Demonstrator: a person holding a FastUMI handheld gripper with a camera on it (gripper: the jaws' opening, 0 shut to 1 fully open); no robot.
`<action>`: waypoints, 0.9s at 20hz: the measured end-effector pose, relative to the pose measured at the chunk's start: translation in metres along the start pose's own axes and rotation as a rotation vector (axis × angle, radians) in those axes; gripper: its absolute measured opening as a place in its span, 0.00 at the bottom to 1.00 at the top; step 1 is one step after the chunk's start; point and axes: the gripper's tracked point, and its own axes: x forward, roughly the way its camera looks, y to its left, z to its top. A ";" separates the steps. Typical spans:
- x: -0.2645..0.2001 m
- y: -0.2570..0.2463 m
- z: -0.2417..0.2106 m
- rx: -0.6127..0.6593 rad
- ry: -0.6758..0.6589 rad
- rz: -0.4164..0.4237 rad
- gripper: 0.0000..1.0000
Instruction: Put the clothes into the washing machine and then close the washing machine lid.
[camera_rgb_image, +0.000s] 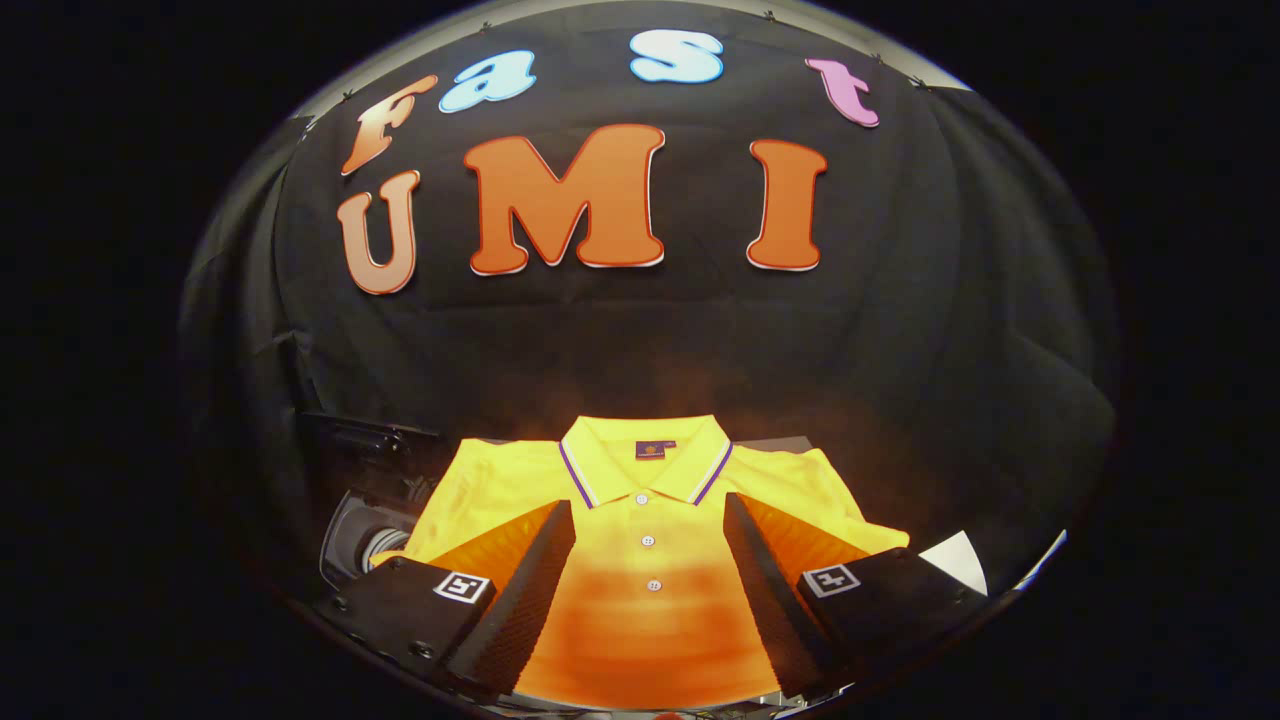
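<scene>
Gripper view: my two black ridged gripper (648, 580) fingers stand wide apart, clamped on nothing. Yellow knit polo shirt (645, 545) lies flat between and under them — collar pointing away, long axis straight ahead. Soft, light, floppy I judge — pinch a fold near the placket.

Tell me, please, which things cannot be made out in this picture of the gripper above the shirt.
- Yellow polo shirt, gripper view: its sleeves and lower part are hidden behind the two fingers of the open gripper, which stand apart over it.
- Washing machine, beyond the left finger: the shirt and finger cover most of it, so its lid position cannot be told.
- White object beyond the right finger: partly covered, unidentifiable.
</scene>
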 end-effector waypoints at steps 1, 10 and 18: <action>0.011 -0.002 -0.008 0.002 0.046 0.001 0.98; 0.065 -0.004 -0.052 0.023 0.313 0.001 0.99; 0.066 0.001 -0.055 -0.034 0.573 0.033 0.95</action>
